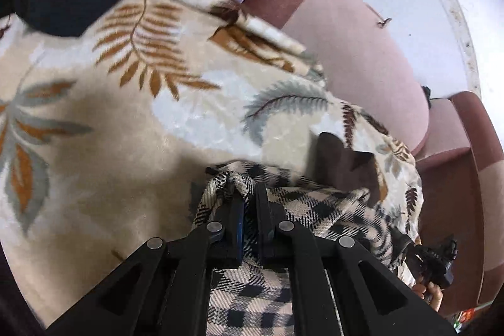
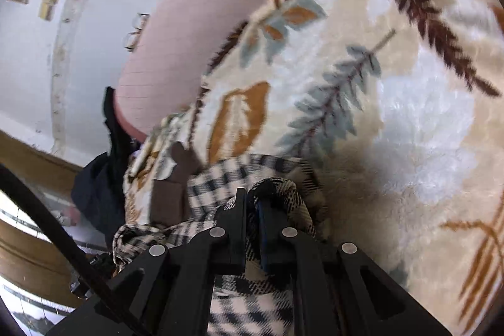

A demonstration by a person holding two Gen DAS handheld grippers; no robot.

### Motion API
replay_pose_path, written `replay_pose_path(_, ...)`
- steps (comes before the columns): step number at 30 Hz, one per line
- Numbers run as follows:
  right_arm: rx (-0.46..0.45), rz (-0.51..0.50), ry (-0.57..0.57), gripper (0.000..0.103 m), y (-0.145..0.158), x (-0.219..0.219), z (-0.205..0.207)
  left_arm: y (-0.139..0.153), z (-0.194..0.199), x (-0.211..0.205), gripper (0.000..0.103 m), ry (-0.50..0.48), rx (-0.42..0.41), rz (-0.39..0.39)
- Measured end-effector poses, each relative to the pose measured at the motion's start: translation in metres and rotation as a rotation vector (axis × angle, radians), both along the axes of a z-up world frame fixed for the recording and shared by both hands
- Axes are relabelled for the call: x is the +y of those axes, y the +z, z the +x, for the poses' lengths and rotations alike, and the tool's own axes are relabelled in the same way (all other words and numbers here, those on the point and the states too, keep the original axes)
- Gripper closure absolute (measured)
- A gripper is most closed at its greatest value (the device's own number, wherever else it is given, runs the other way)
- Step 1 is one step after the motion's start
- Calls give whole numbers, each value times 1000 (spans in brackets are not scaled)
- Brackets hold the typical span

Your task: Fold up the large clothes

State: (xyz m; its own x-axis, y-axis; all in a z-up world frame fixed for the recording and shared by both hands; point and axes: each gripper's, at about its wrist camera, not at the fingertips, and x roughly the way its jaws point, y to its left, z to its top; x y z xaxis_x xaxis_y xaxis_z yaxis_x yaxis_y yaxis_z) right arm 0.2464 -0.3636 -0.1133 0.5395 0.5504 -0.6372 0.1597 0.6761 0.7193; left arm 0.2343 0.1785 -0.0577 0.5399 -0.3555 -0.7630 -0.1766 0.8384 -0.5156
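Checked cloth (image 1: 315, 210) hung between my left gripper (image 1: 249, 194) and right gripper (image 2: 252, 203), each clamped on an edge, stretching rightward above the leafy blanket (image 1: 126, 115).

Left gripper (image 1: 249, 203): matte black linkage arms, four round silver pivot pins, blue pad inside one finger. Right gripper (image 2: 252, 210): identical black build. Bare-skinned fingers (image 1: 433, 293) show beside the left gripper's right arm.

Left gripper (image 1: 249, 194): both black fingers drawn close together, clamped on a bunched fold of plaid cloth (image 1: 315, 210) that passes between them. Right gripper (image 2: 252, 203): fingers likewise drawn close, pinching a rolled edge of the same cloth. A bare hand (image 1: 430, 293) shows at the lower right of the left wrist view, gripping a black handle.
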Motion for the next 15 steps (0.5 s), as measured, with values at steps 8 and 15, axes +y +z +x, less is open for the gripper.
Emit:
replay_pose_path(8,-22,45,0,95,10,-6,20,13,21,-1,96,-18,-43,-49)
replay_pose_path(15,53,185,-40,50,-20,-16,27,-10,28,10,77,14,30,-117)
